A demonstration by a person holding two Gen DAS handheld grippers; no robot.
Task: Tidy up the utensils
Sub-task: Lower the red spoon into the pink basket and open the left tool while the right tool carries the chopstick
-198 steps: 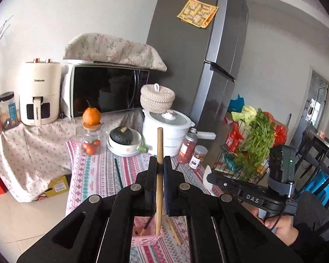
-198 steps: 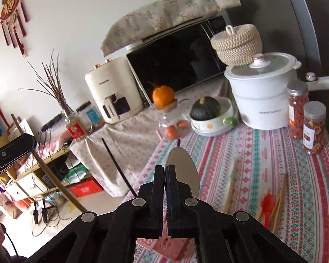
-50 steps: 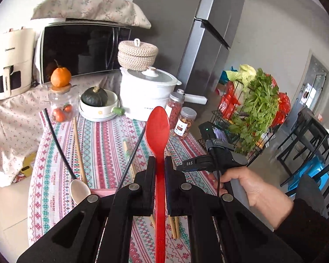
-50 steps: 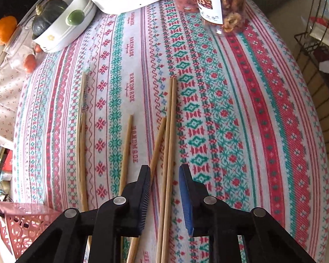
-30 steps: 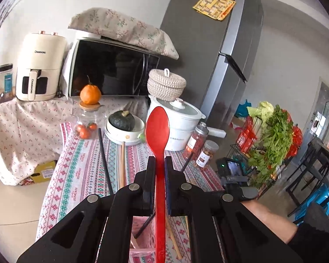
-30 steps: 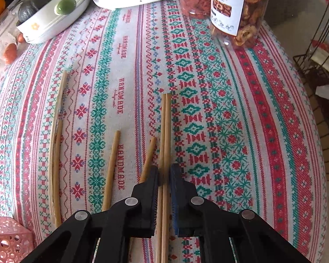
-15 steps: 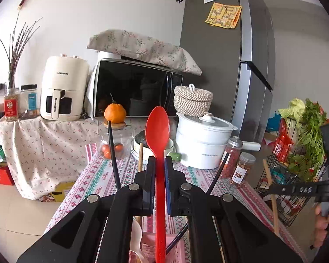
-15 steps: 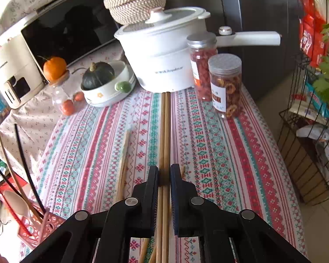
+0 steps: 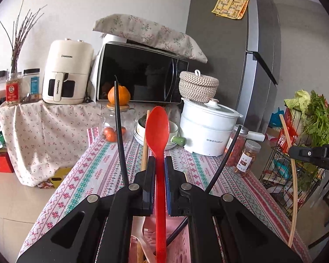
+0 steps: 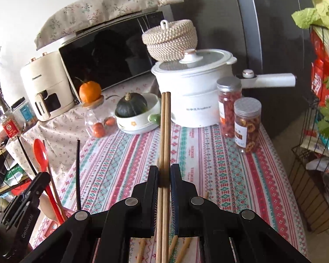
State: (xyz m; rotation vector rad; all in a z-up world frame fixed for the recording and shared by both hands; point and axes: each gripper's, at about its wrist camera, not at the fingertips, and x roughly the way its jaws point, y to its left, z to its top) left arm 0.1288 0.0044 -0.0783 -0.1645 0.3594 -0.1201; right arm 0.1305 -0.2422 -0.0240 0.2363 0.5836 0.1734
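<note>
My left gripper (image 9: 159, 161) is shut on a red spoon (image 9: 157, 131), held upright with its handle down in a pink holder (image 9: 177, 241). Black chopsticks (image 9: 120, 131) and a wooden chopstick (image 9: 145, 140) stand in the holder. My right gripper (image 10: 164, 169) is shut on a pair of wooden chopsticks (image 10: 165, 131), lifted off the striped tablecloth (image 10: 208, 171). More wooden chopsticks (image 10: 182, 247) lie on the cloth under it. The right wrist view shows the left gripper (image 10: 33, 188) with the red spoon (image 10: 40, 153) at lower left.
A white pot (image 10: 195, 87), two spice jars (image 10: 247, 125), a bowl with a squash (image 10: 138, 114) and a glass jar with an orange (image 10: 92, 109) stand at the table's far end. A wire basket of greens (image 10: 318, 131) is on the right.
My right gripper has raised the wooden chopstick pair higher and tilted up. My left gripper has kept the red spoon and lowered it toward the pink holder.
</note>
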